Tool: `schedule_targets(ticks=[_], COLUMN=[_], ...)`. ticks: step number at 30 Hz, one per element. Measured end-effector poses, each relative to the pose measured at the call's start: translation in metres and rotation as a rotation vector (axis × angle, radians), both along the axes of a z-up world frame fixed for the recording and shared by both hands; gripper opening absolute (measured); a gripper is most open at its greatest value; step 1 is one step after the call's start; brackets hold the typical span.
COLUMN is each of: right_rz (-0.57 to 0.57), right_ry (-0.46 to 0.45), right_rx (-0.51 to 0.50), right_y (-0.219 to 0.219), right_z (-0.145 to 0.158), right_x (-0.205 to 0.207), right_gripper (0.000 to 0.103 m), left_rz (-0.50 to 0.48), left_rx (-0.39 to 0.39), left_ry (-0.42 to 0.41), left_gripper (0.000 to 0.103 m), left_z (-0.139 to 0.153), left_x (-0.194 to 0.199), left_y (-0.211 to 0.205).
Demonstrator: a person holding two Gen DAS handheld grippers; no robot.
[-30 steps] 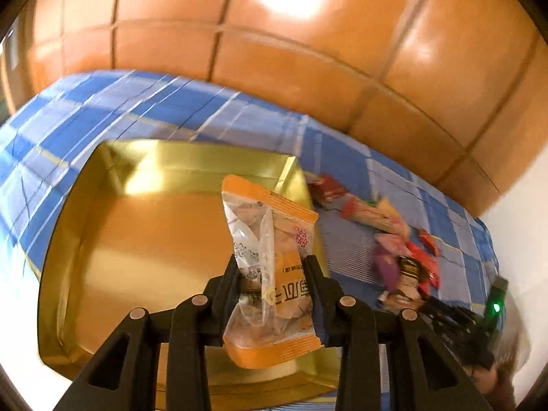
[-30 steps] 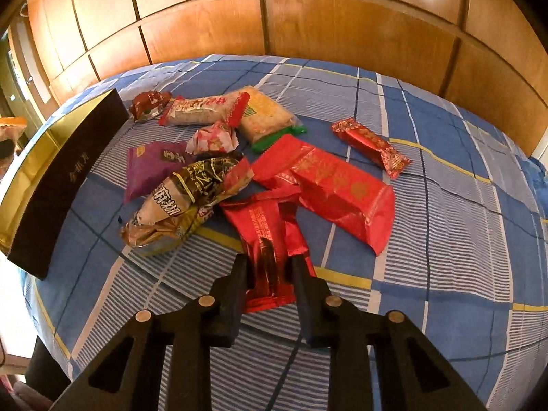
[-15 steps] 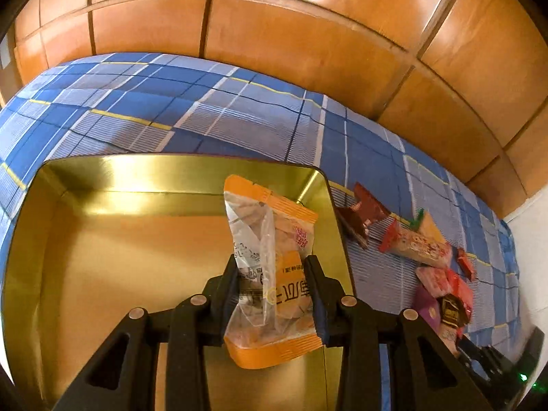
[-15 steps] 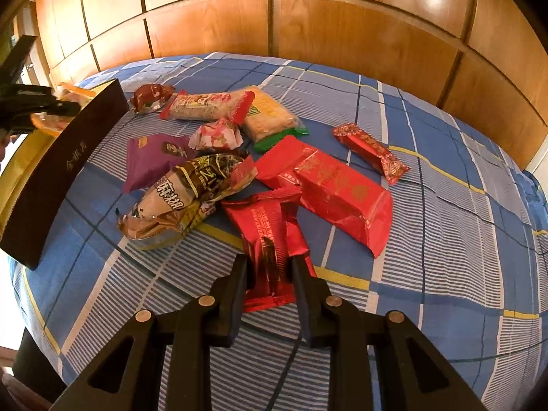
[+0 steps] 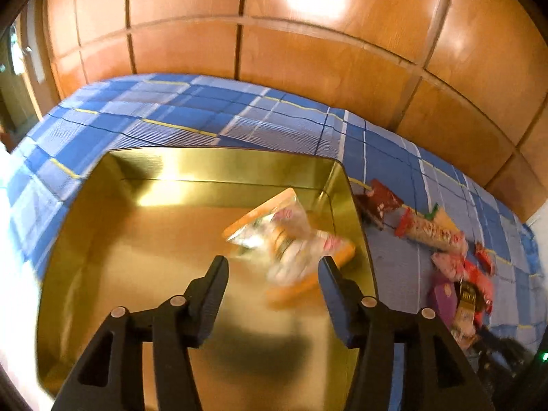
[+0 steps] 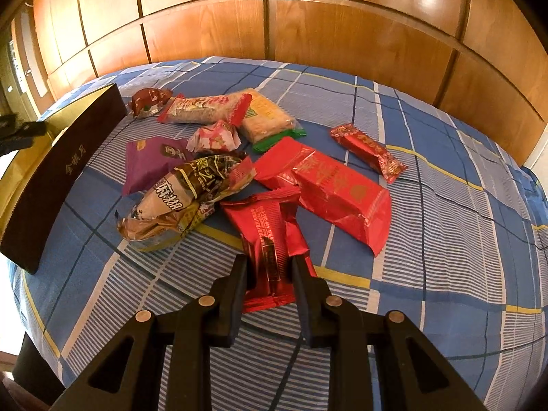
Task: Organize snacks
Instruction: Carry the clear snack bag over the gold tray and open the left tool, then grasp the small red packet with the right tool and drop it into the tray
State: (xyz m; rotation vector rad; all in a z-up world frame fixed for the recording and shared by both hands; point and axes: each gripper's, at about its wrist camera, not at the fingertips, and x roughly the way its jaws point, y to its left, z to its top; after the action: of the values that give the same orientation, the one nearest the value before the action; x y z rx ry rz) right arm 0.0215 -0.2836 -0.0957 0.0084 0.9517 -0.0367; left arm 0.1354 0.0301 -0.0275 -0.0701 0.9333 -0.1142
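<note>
My left gripper point(image 5: 272, 263) is open above the gold tin box point(image 5: 120, 250). The orange-edged clear snack packet point(image 5: 291, 243) is free of the jaws and blurred, lying or falling near the box's right wall. My right gripper point(image 6: 269, 265) is shut on a small red foil packet point(image 6: 270, 236) resting on the blue checked cloth point(image 6: 428, 239). A heap of other snacks lies beyond it, among them a large red packet point(image 6: 335, 188) and a brown packet point(image 6: 178, 202).
The box's dark outer wall point(image 6: 58, 178) stands at the left of the right wrist view. A purple packet point(image 6: 154, 161), a pink candy point(image 6: 214, 137), a yellow cracker pack point(image 6: 267, 118) and a long red bar point(image 6: 370, 152) lie on the cloth. Wooden panels point(image 6: 308, 34) rise behind.
My left gripper has opened and let go of the orange-edged packet, which has dropped toward the box floor. My right gripper stays shut on the red packet.
</note>
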Motion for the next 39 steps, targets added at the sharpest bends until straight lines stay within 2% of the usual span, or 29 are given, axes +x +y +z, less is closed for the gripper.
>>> schedule_targets(ticks=[11,19,24,32,39], right_rz=[-0.017,-0.046,-0.048,0.039,0.222], right_ry=[0.013,0.025,-0.006,-0.064,-0.061], right_rx=[-0.004,0.055,0.094,0.119,0.197], right_y=[0.001,-0.008,-0.008,0.018,0.077], right_z=[0.005,0.01,0.023,0.052,0.072], right_x=[-0.008,-0.029,-0.036,-0.034,-0.012], right_gripper=[0.023,0.021,0.02,0.02,0.02], left_rz=[0.011,0.001,0.006,0.032,0.075], left_rx=[0.056,0.074,0.069,0.069,0.072], left_ry=[-0.104,-0.131,-0.126,-0.125,-0.121], left_gripper=[0.064,0.069,0.07,0.072,0.073], left_z=[0.019,0.021,0.02,0.018,0.015], left_x=[-0.067,-0.088,-0.093,-0.095,-0.096], left_y=[0.002,-0.004,-0.003,0.007,0.021])
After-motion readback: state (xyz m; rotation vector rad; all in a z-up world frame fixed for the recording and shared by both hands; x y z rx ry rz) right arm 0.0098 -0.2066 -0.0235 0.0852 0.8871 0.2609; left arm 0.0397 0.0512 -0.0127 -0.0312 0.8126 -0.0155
